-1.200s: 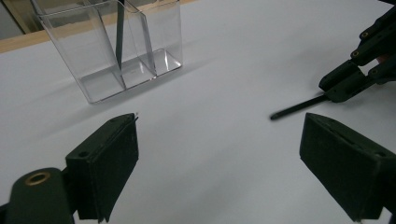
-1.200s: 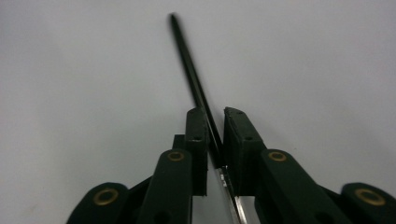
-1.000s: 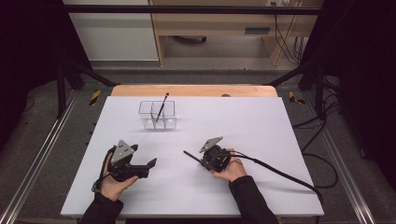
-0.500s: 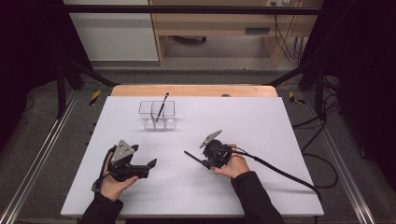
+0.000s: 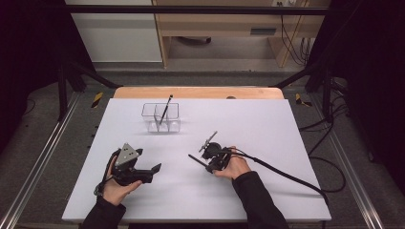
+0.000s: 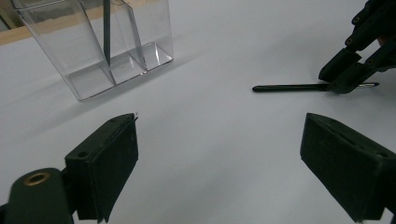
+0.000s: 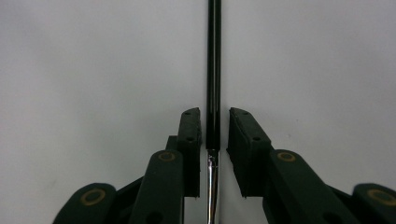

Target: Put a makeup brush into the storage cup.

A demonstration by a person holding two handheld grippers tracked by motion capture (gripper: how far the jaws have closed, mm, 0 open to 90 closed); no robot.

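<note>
A slim black pen lies on the white table, seen also in the left gripper view. My right gripper straddles its near end. In the right gripper view the pen runs straight up between the jaws of that gripper. The jaws have just been closing, and a thin gap still shows beside the pen. My left gripper rests at the front left, open wide with nothing between its jaws. A clear divided holder stands farther back with another dark pen leaning in it.
The holder appears upper left in the left gripper view, with the right gripper at upper right. A black cable trails from the right gripper toward the table's right front corner. A wooden strip borders the far edge.
The right hand has rolled slightly, so the gripper's grey plate now stands more on edge. The pen stays on the table. The left hand has not moved.
</note>
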